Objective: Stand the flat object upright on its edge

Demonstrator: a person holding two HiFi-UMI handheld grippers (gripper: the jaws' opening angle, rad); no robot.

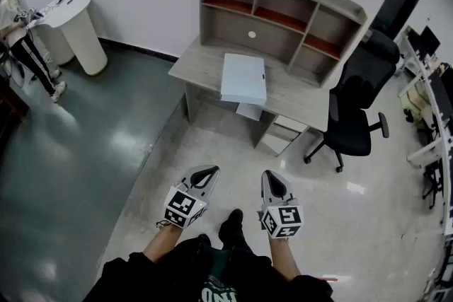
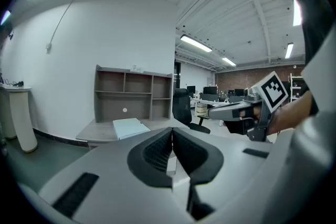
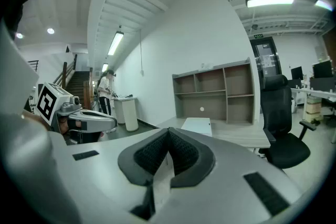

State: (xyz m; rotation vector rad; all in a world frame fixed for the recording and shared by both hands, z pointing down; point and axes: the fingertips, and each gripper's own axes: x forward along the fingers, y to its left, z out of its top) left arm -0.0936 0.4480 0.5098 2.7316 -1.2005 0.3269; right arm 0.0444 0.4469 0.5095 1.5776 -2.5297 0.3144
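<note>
A flat white box [image 1: 243, 78] lies face down on the grey desk [image 1: 205, 57], some way ahead of me; it shows as a pale slab [image 2: 126, 127] in the left gripper view and as a white slab [image 3: 197, 126] in the right gripper view. Both grippers hang low over the floor, far short of the desk. My left gripper [image 1: 210, 171] is shut with nothing in it, jaws touching. My right gripper [image 1: 270, 177] is shut and empty too. Each gripper sees the other: the right gripper [image 2: 231, 109] and the left gripper [image 3: 86, 120].
A shelf hutch [image 1: 279, 14] stands at the back of the desk. A black office chair [image 1: 354, 109] sits right of the desk. A white round pedestal [image 1: 74, 28] stands far left with a person [image 1: 21, 25] beside it. More desks [image 1: 428, 102] line the right wall.
</note>
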